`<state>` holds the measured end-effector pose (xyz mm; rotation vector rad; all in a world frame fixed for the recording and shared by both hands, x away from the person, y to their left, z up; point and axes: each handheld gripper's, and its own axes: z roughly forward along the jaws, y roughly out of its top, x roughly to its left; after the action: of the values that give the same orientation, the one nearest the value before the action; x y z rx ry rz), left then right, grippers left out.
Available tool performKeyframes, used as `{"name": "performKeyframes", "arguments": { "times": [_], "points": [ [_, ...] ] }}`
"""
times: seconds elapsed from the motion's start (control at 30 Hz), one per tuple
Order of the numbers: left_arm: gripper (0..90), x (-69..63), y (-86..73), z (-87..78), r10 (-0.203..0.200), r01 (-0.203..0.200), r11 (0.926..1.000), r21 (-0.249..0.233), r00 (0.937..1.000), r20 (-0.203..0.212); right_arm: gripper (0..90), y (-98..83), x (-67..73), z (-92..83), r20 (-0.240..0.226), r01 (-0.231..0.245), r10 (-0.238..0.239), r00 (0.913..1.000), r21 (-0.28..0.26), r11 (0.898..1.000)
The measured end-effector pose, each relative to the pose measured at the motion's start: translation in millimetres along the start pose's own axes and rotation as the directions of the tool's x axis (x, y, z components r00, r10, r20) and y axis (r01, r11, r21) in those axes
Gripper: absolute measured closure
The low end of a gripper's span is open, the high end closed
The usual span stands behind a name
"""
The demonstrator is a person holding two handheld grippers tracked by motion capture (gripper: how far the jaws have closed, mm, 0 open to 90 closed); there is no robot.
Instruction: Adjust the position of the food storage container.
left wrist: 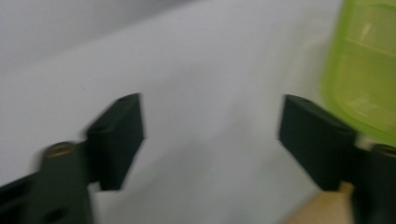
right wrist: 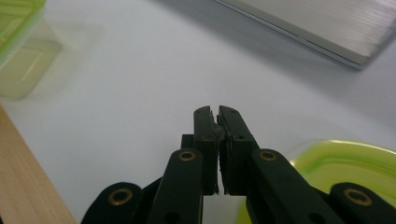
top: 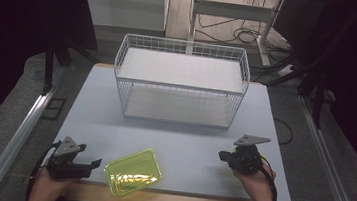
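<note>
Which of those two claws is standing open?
The left claw, beside the yellow-green tub: its jaws stand apart, empty. The right claw has its jaws pressed together.

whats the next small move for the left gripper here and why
Probably ease the left gripper a little toward the yellow-green container so its near rim comes between the jaws. In the left gripper view the jaws stand apart with nothing between them and the container sits just beside one jaw. The right gripper rests shut, away from it.

Glossy translucent green plastic tray (top: 133,171), white wire-metal basket (top: 180,83), matt grey table (top: 187,141) with wooden edge.
</note>
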<state>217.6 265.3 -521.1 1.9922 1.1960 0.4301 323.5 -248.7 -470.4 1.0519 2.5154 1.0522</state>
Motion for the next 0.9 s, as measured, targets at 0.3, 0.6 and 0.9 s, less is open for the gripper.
{"name": "performKeyframes", "arguments": {
  "times": [0.3, 0.6, 0.9],
  "points": [
    [84.7, -26.2, -1.3, -12.0, 0.038, -0.042, 0.9962, 0.077, 0.9976, 0.058, 89.1, 2.9, 26.8, 6.9, -0.046, 0.048, -0.049, 0.9978, -0.016, 0.999],
    [89.9, -46.1, -3.2, 4.3, 0.054, -0.090, 0.9716, 0.219, 0.9849, 0.164, 89.4, 0.5, 46.0, 16.5, -0.102, 0.058, -0.058, 0.9931, -0.001, 0.998],
    [88.3, -56.4, 11.8, 24.5, 0.070, -0.121, 0.9694, 0.213, 0.9699, 0.233, 89.4, -0.6, 65.3, 29.2, -0.157, 0.081, -0.075, 0.9847, 0.034, 0.996]
  ]
}}
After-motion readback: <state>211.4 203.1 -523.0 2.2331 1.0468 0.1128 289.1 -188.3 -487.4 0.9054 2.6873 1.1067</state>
